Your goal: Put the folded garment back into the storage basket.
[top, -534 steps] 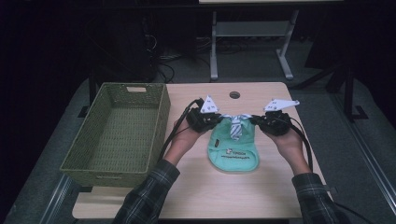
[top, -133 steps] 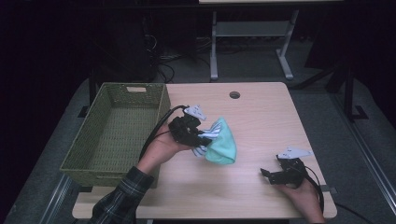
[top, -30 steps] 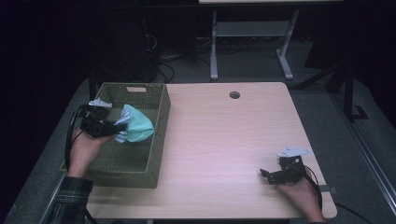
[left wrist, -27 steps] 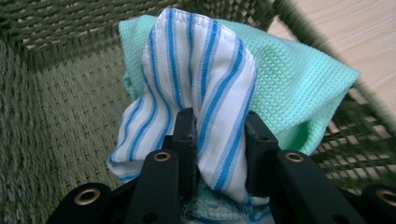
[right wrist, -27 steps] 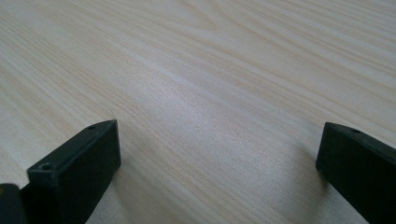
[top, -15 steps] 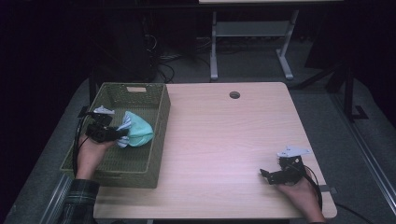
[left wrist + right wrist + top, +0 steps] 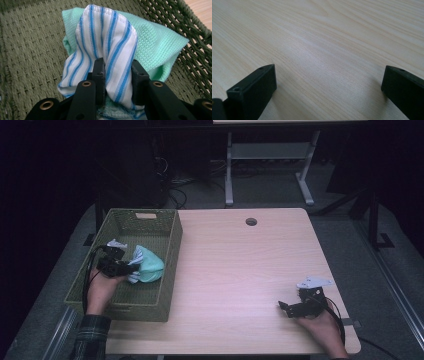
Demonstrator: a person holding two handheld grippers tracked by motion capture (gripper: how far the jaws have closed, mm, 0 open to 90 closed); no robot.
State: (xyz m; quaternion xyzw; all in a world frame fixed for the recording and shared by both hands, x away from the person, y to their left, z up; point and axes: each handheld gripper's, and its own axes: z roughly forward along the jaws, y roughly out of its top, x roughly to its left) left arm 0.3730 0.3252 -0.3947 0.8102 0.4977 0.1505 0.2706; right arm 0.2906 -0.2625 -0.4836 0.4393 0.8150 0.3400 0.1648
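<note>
A mint-green cloth [image 7: 149, 265] with a blue-and-white striped edge [image 7: 110, 47] sits low inside the green woven basket [image 7: 168, 270]. My left gripper [image 7: 131, 268] reaches in over the basket's left rim and is shut on the cloth; in the left gripper view its two black jaws pinch the striped fold, with the green part [image 7: 155, 42] bunched behind against the basket floor. My right gripper [image 7: 284, 307] rests near the table's front right corner, open, with bare wood [image 7: 319, 62] between its jaws.
The basket stands at the left end of the light wooden table [image 7: 250, 270]. A round cable hole [image 7: 251, 221] lies near the table's far edge. A metal stand [image 7: 270, 155] and cables are on the dark floor behind.
My left gripper has sunk with the cloth deeper into the basket and shifted slightly toward the near side. The right gripper has stayed where it was.
</note>
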